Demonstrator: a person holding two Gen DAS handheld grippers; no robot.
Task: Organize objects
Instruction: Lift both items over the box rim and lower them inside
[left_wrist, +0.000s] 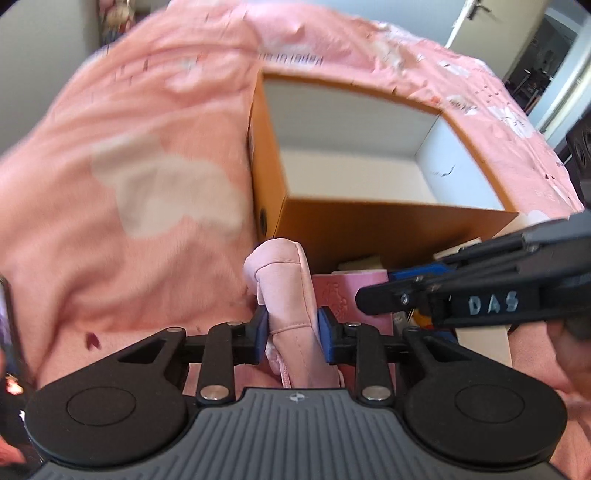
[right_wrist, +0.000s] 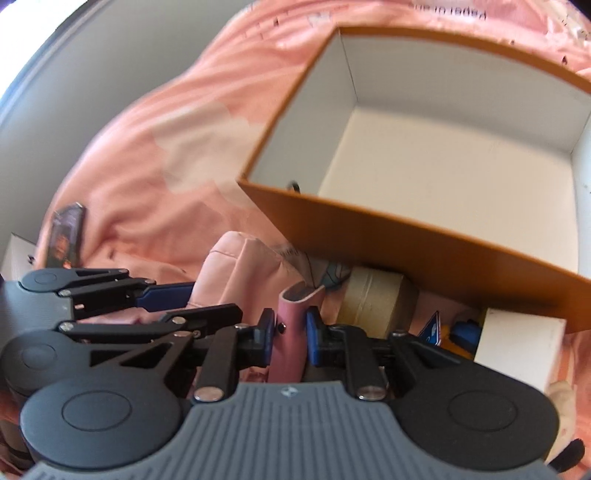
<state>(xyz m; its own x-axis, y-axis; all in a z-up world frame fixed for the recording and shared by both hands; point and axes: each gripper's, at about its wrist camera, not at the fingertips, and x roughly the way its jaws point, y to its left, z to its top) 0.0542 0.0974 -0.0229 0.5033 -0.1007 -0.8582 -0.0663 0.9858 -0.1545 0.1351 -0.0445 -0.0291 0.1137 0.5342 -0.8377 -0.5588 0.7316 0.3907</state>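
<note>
An open orange box (left_wrist: 388, 229) with a white inside stands on a pink blanket; it also shows in the right wrist view (right_wrist: 424, 236). My left gripper (left_wrist: 291, 332) is shut on a pink padded fabric pouch (left_wrist: 284, 291), just in front of the box's near wall. My right gripper (right_wrist: 290, 328) is shut on a pink flat booklet or case (right_wrist: 290, 339), held upright. The pink pouch (right_wrist: 236, 266) sits to its left, with the left gripper (right_wrist: 166, 295) beside it. The right gripper's body (left_wrist: 480, 291) crosses the left wrist view at the right.
Below the box's near wall lie a tape roll (right_wrist: 373, 299), a white block (right_wrist: 517, 354), and blue and yellow small items (right_wrist: 458, 336). A dark card or phone (right_wrist: 66, 236) lies on the blanket (left_wrist: 129, 166) at left. A doorway (left_wrist: 546, 55) is far right.
</note>
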